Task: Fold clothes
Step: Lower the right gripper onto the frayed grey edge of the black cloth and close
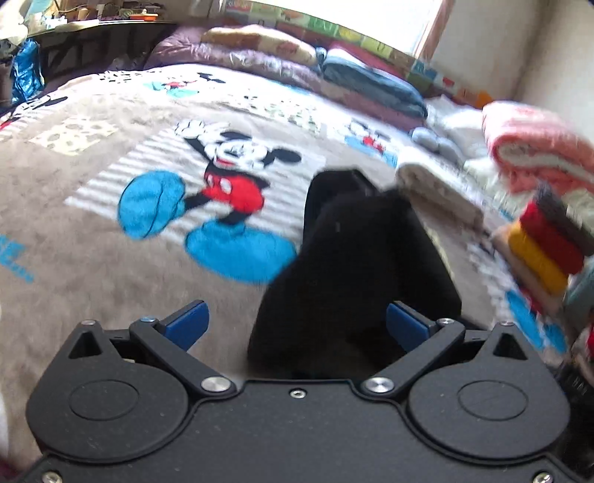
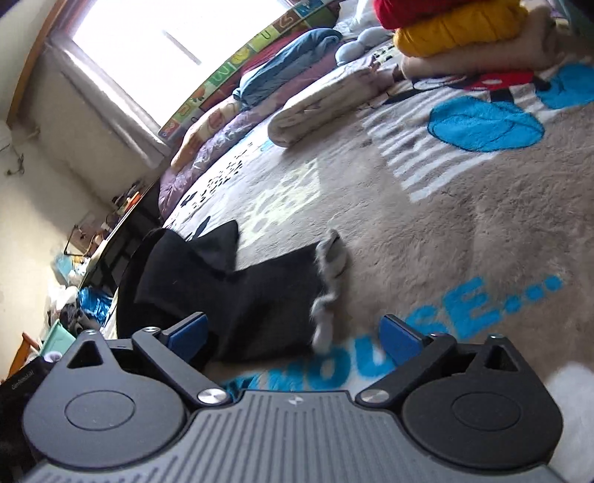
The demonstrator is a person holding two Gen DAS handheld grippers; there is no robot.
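The setting is a bedroom in a home. A bed is covered by a plush beige blanket (image 1: 111,237) printed with cartoon mice. Along the far edge of the blanket lie a purple quilt (image 1: 237,55), a folded blue cover (image 1: 375,85) and a colourful letter-tile mat (image 1: 334,33) standing against the wall. A bright window (image 2: 156,44) sits above that mat. Folded clothes in red and yellow (image 2: 456,33) are stacked on the blanket. A cluttered dark shelf (image 2: 122,219) stands beside the bed.

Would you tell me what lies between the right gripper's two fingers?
In the right wrist view, the black garment's grey-trimmed edge lies between the open right gripper's fingers, untouched.
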